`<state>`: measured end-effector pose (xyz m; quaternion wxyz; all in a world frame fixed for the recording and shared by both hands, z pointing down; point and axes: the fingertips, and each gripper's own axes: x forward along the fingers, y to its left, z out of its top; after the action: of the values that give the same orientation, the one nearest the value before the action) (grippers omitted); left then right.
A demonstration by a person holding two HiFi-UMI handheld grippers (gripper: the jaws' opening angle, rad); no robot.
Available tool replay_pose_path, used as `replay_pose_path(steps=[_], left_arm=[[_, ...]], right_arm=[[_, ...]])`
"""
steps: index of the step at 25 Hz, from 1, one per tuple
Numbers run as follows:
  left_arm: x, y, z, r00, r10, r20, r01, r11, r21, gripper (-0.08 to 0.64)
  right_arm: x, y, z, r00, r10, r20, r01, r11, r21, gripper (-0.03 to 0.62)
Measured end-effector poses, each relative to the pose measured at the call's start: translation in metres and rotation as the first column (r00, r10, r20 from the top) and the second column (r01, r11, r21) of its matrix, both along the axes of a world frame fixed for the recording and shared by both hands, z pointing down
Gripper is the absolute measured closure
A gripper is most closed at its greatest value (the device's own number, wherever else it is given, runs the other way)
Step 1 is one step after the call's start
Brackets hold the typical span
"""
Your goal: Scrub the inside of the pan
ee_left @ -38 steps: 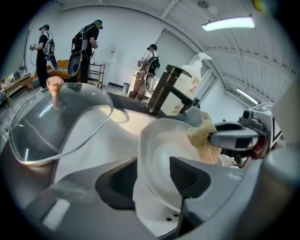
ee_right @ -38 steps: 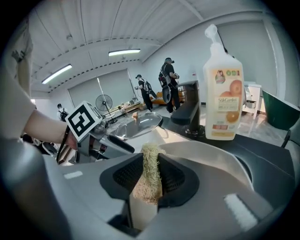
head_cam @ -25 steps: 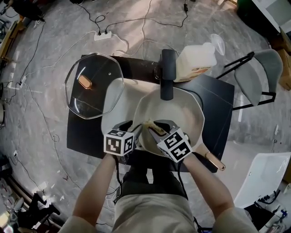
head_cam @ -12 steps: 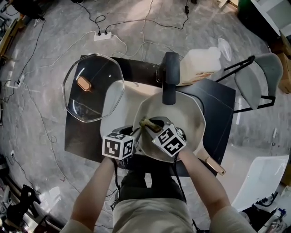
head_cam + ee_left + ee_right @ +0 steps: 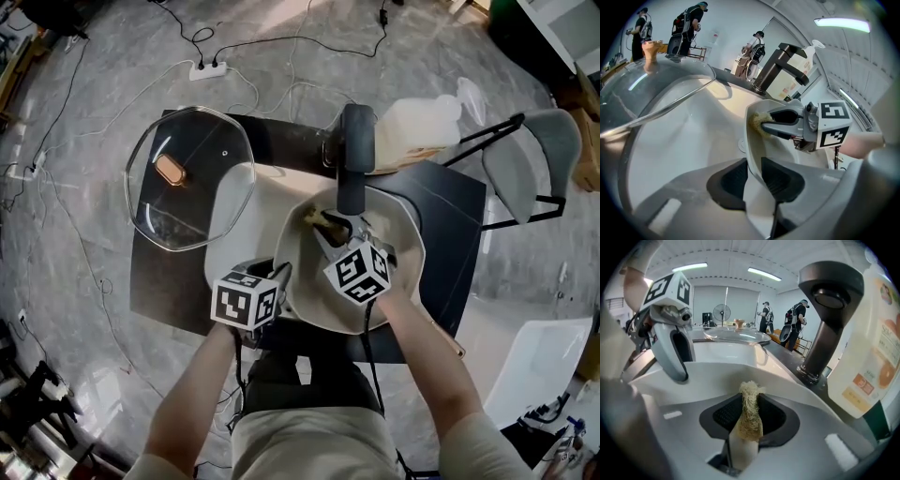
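Cream-white round pan (image 5: pixel 405 281): near rim clamped between the just-closed jaws of the left gripper (image 5: pixel 754 176), judged to steady it for scrubbing. Tan fibrous scrubber (image 5: pixel 749 414) is pinched in the right gripper (image 5: pixel 330 228), ahead of the left one, inside the pan. Counted: one pan, one scrubber, one clear glass lid (image 5: pixel 178 183), set aside left of both grippers.

I read this as a lab or data-collection hall, not a kitchen: power strip (image 5: pixel 210 68) and loose cables (image 5: pixel 200 36) on polished grey floor (image 5: pixel 103 56), ceiling strip lights (image 5: pixel 764 273), pedestal fan (image 5: pixel 721 313), people (image 5: pixel 799 319) wearing backpack rigs.
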<state>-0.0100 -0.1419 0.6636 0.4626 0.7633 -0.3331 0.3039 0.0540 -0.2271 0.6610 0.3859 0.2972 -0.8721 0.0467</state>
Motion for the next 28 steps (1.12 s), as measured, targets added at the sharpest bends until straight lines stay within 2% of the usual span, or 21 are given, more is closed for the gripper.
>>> replay_pose_path(steps=[2,4,6,8,11,14,17,19,20,22,23,26,27,28], left_arm=[[0.000,0.000,0.000,1.000,0.000,-0.002,0.000,1.000,0.000,0.457],[0.000,-0.001,0.000,1.000,-0.006,-0.007,0.006,1.000,0.000,0.457],[-0.001,-0.002,0.000,1.000,-0.018,-0.006,0.018,1.000,0.002,0.457],[-0.001,0.000,0.000,0.999,-0.038,-0.007,0.038,0.999,0.005,0.463],[0.000,0.001,0.000,0.999,-0.048,-0.013,0.048,0.999,0.009,0.465],[-0.001,-0.001,0.000,0.999,-0.046,-0.019,0.046,0.999,0.003,0.465],[-0.001,-0.001,-0.001,0.998,-0.048,-0.027,0.048,0.999,-0.006,0.465],[-0.001,-0.001,-0.001,0.998,-0.051,-0.030,0.050,0.999,-0.009,0.465],[-0.001,-0.001,-0.001,0.998,-0.052,-0.031,0.051,0.999,-0.010,0.465],[0.000,-0.001,-0.001,0.998,-0.053,-0.034,0.053,0.999,-0.013,0.465],[0.000,-0.001,-0.001,0.998,-0.053,-0.035,0.053,0.998,-0.015,0.465],[0.000,-0.001,-0.002,0.998,-0.054,-0.038,0.053,0.998,-0.019,0.465],[0.000,-0.001,-0.002,0.998,-0.055,-0.039,0.054,0.998,-0.020,0.465],[0.000,-0.001,-0.002,0.998,-0.057,-0.039,0.056,0.998,-0.021,0.465]], right_arm=[[0.012,-0.005,0.002,0.994,0.005,-0.106,-0.001,0.999,0.038,0.480],[0.030,-0.012,0.004,0.977,0.055,-0.206,-0.044,0.997,0.059,0.480],[0.051,-0.017,0.005,0.953,0.112,-0.281,-0.099,0.993,0.058,0.482],[0.070,-0.016,0.004,0.920,0.123,-0.371,-0.112,0.992,0.051,0.486],[0.095,-0.006,0.005,0.840,0.069,-0.538,-0.073,0.997,0.015,0.494],[0.116,0.015,0.011,0.740,-0.042,-0.671,-0.029,0.995,-0.094,0.494],[0.133,0.044,0.014,0.661,-0.154,-0.735,-0.016,0.976,-0.219,0.494],[0.140,0.065,0.013,0.640,-0.209,-0.740,-0.037,0.953,-0.302,0.494],[0.142,0.076,0.013,0.641,-0.235,-0.731,-0.054,0.936,-0.348,0.495],[0.141,0.104,0.010,0.665,-0.295,-0.686,-0.081,0.885,-0.459,0.495],[0.136,0.120,0.009,0.688,-0.328,-0.647,-0.085,0.850,-0.521,0.495],[0.108,0.162,0.005,0.791,-0.379,-0.480,-0.060,0.733,-0.678,0.495],[0.098,0.170,0.004,0.818,-0.379,-0.433,-0.045,0.709,-0.704,0.497],[0.088,0.176,0.003,0.838,-0.375,-0.397,-0.028,0.697,-0.717,0.497]])
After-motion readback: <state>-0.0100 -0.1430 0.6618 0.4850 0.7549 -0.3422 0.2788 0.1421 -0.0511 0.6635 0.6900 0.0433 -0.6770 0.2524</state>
